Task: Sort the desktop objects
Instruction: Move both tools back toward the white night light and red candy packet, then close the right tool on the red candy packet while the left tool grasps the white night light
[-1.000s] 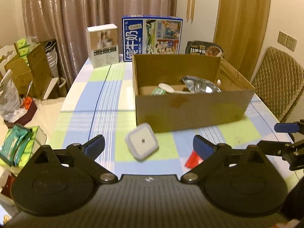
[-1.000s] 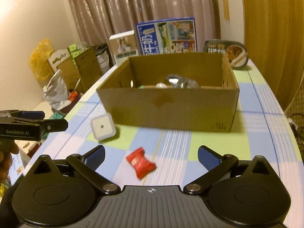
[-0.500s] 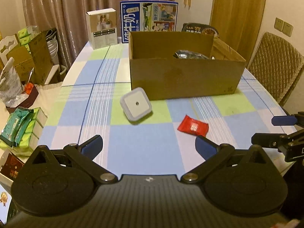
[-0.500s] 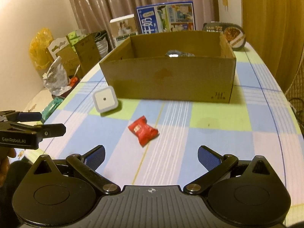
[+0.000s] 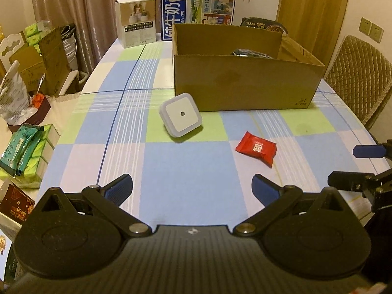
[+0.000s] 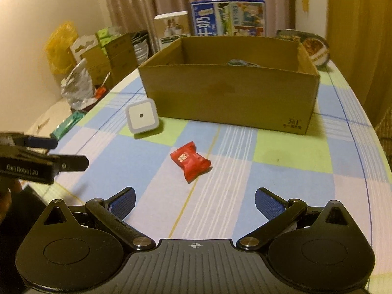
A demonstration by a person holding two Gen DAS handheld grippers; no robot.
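A red candy packet (image 5: 256,148) (image 6: 190,160) lies on the checked tablecloth, nearer than the open cardboard box (image 5: 245,83) (image 6: 230,103). A white square night light (image 5: 180,117) (image 6: 142,118) leans against the box's front left corner. Inside the box a silver foil bag (image 5: 247,53) shows above the rim. My left gripper (image 5: 192,186) is open and empty, held back over the near table, with the packet ahead to its right. My right gripper (image 6: 194,201) is open and empty too, with the packet just ahead between its fingers' lines.
A blue milk carton box (image 5: 198,12), a white box (image 5: 136,22) and a noodle bowl (image 5: 265,24) stand behind the cardboard box. Boxes and bags (image 5: 36,56) crowd the left side. A padded chair (image 5: 360,80) stands at the right.
Both grippers have pulled back and away from the cardboard box, so the night light and red packet now lie further ahead. Both stayed open and empty.
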